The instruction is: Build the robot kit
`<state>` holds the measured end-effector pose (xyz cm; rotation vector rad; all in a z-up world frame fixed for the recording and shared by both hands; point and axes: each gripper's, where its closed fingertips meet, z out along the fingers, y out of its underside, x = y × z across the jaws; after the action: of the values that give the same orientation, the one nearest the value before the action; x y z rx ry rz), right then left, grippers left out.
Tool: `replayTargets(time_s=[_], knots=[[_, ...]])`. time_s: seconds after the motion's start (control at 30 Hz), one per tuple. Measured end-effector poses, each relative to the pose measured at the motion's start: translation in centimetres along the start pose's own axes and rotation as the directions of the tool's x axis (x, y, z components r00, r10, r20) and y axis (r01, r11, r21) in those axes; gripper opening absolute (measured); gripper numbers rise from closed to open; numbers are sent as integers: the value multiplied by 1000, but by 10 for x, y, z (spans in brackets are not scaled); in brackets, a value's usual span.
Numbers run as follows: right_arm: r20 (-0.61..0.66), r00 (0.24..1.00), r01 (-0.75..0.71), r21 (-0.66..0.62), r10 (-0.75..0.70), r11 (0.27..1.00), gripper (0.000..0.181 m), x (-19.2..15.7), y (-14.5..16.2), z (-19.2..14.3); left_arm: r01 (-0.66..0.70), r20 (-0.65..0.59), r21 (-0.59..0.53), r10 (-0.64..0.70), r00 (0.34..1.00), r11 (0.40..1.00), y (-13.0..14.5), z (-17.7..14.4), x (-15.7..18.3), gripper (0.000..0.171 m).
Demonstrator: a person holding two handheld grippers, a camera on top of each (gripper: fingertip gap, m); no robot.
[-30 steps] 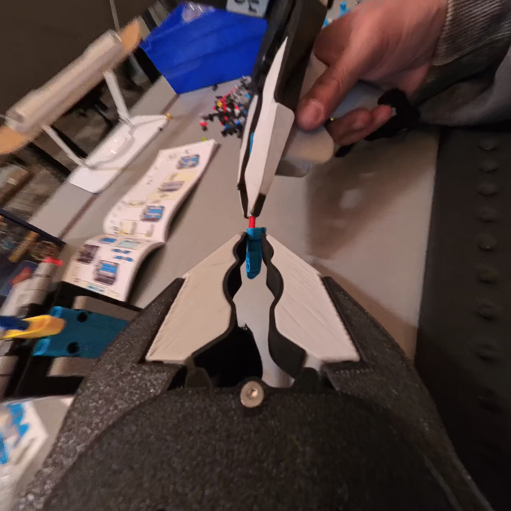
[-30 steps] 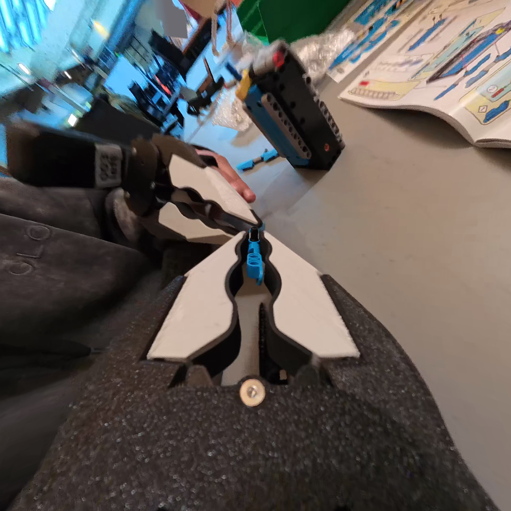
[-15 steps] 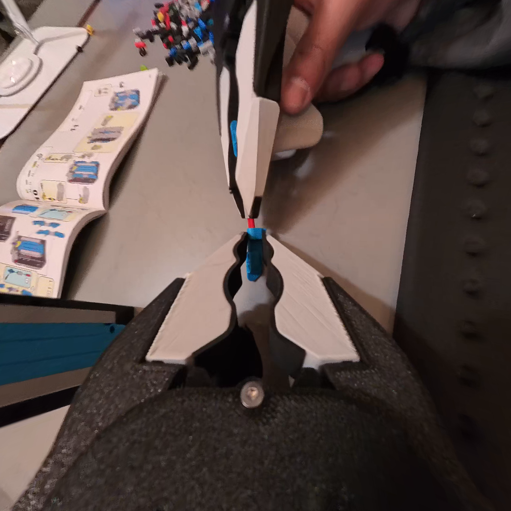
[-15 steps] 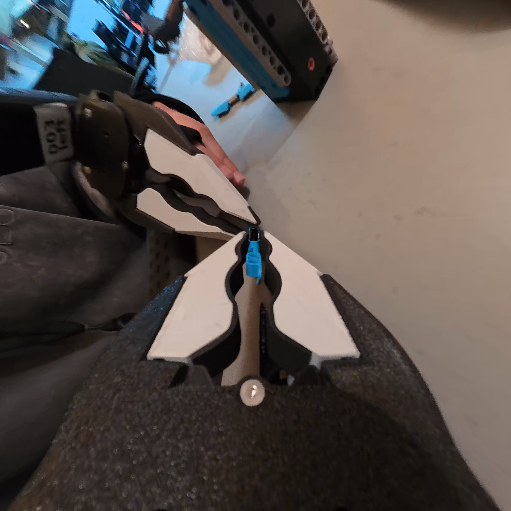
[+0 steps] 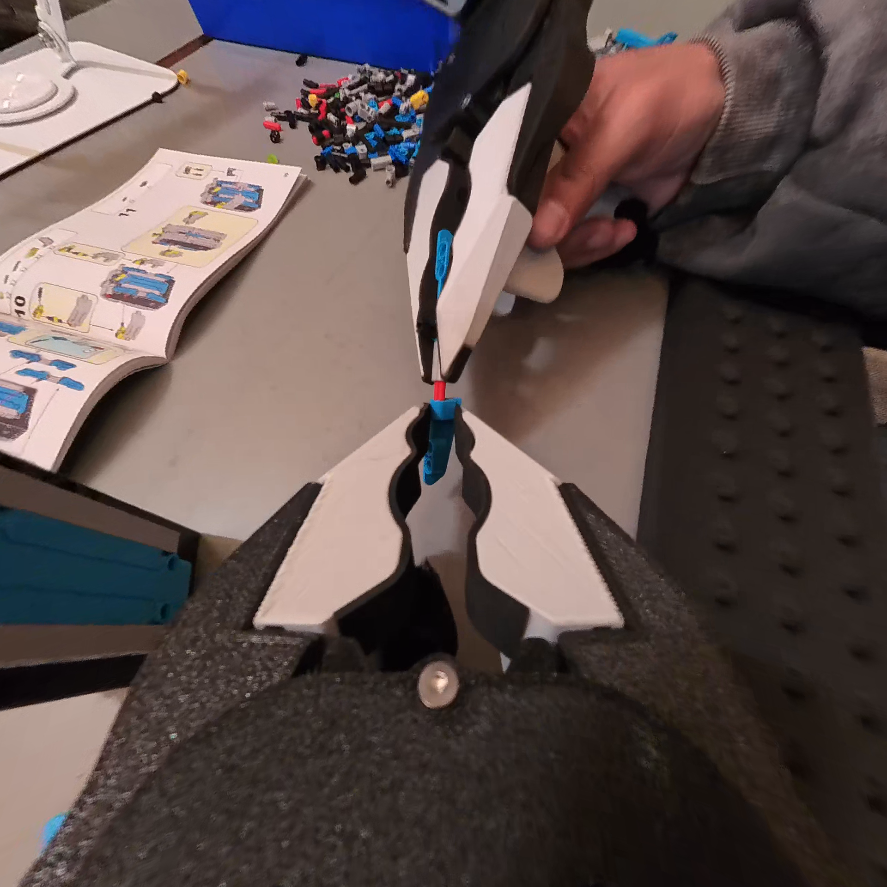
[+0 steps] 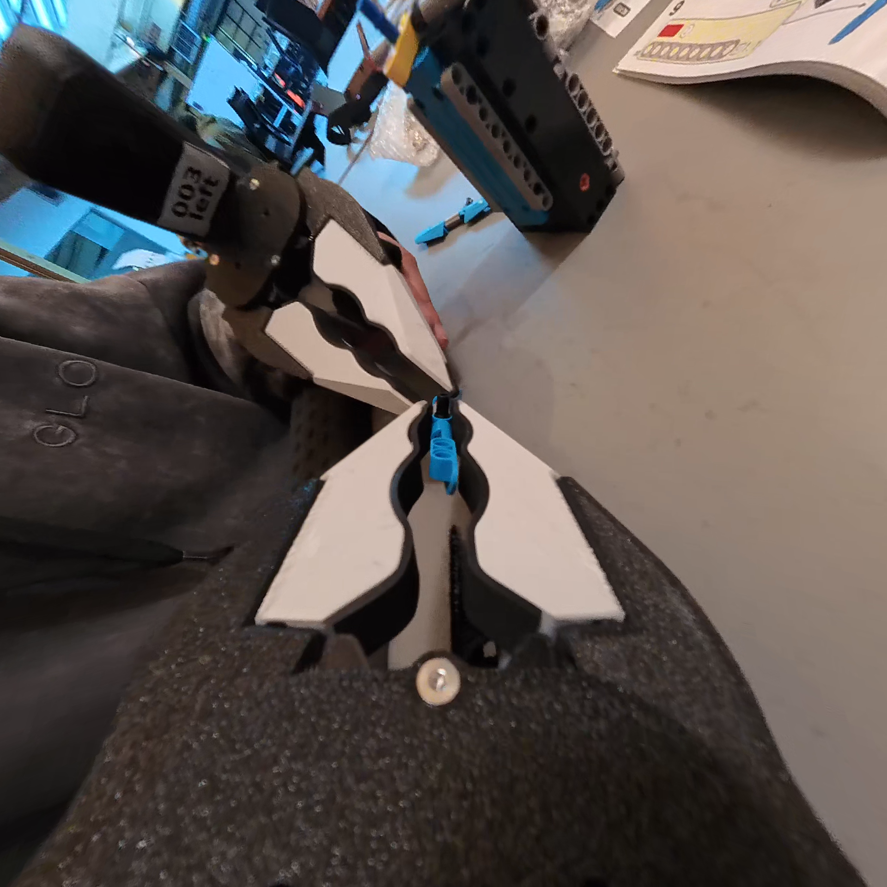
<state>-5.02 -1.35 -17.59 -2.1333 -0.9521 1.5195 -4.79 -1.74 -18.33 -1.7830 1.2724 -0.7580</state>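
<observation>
Left wrist view: your left hand-held gripper (image 5: 439, 408) pinches a blue connector (image 5: 439, 444); your right hand-held gripper (image 5: 436, 372), pinching a red pin (image 5: 438, 389), has tilted but stays tip-to-tip.

My right gripper (image 6: 442, 408) clamped on a small blue piece (image 6: 443, 451), my left gripper (image 6: 449, 386) tip-to-tip with it, grey table (image 6: 720, 432), black-and-blue brick assembly (image 6: 518, 125) beyond
</observation>
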Motion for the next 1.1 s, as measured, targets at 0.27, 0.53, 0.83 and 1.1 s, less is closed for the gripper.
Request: replayTargets(time_s=[0.27,0.53,0.83,1.1], knots=[[-90,996,19,-65,-24,998,7,10,10,6,-41,25,-93,44,999,995,13,8,0,8],[-151,988,-2,-109,-15,994,7,21,19,10,-84,34,-171,91,995,982,25,14,1,8],[44,997,-63,38,62,997,7,-2,-5,-2,58,-29,38,-56,998,998,-6,-2,0,8],[60,997,-47,44,44,998,7,-7,-6,-2,185,-110,61,-177,978,981,-10,-5,2,7]])
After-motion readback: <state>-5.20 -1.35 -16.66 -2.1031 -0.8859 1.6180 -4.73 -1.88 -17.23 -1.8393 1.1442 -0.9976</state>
